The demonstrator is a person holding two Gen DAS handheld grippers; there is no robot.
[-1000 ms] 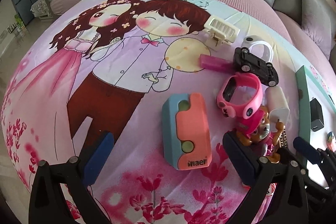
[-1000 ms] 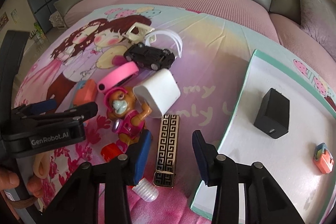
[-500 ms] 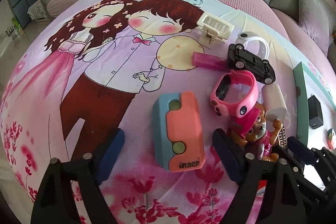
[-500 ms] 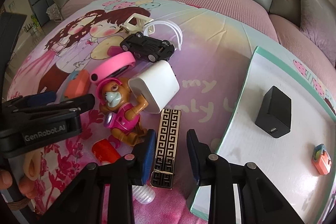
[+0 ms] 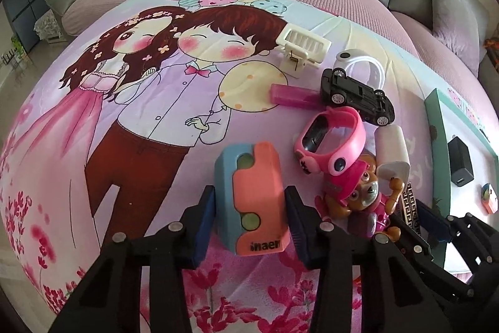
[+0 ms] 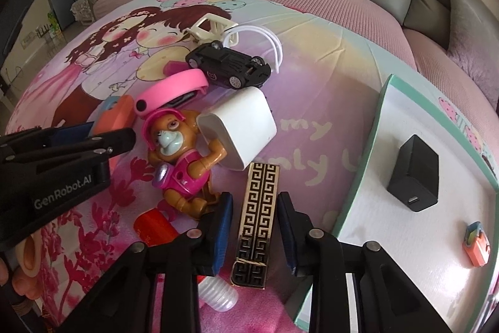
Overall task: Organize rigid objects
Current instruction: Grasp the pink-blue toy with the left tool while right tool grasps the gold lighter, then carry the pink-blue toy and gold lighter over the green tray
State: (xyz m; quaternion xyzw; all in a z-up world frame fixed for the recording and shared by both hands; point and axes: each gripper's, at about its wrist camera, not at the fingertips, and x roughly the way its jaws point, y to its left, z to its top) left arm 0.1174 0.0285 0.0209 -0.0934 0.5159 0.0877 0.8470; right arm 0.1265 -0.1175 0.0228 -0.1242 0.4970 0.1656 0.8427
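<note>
The left gripper (image 5: pixel 251 227) sits low over the printed bedsheet (image 5: pixel 140 120), its blue pads on either side of the coral-and-blue case (image 5: pixel 254 198). They look pressed to the case's flanks, but whether they actually clamp it I cannot tell. Just off its right finger lies the pup figure (image 5: pixel 358 195) in a pink helmet, and ahead of that the pink watch (image 5: pixel 330 136), close to the case's far right corner. Further ahead on the right: the black toy car (image 5: pixel 358 95), a magenta block (image 5: pixel 290 95), a cream clip (image 5: pixel 304 47), a white band (image 5: pixel 358 61).

Over to the right gripper (image 6: pixel 254 234). Jaws apart, straddling the near end of the gold-patterned bar (image 6: pixel 257 217), with sheet showing between each pad and the bar, so no hold. The pup figure (image 6: pixel 184 164) crowds its left finger, feet nearly at the pad. The white charger (image 6: pixel 240 130) sits just beyond the bar's far end, resting against the pup's raised arm. A red piece (image 6: pixel 154 227) and a ribbed clear cap (image 6: pixel 218 292) lie by the left finger's base. To the right, the white tray (image 6: pixel 374 208) holds a black charger (image 6: pixel 414 177) and a small coral case (image 6: pixel 475 244), well apart.
</note>
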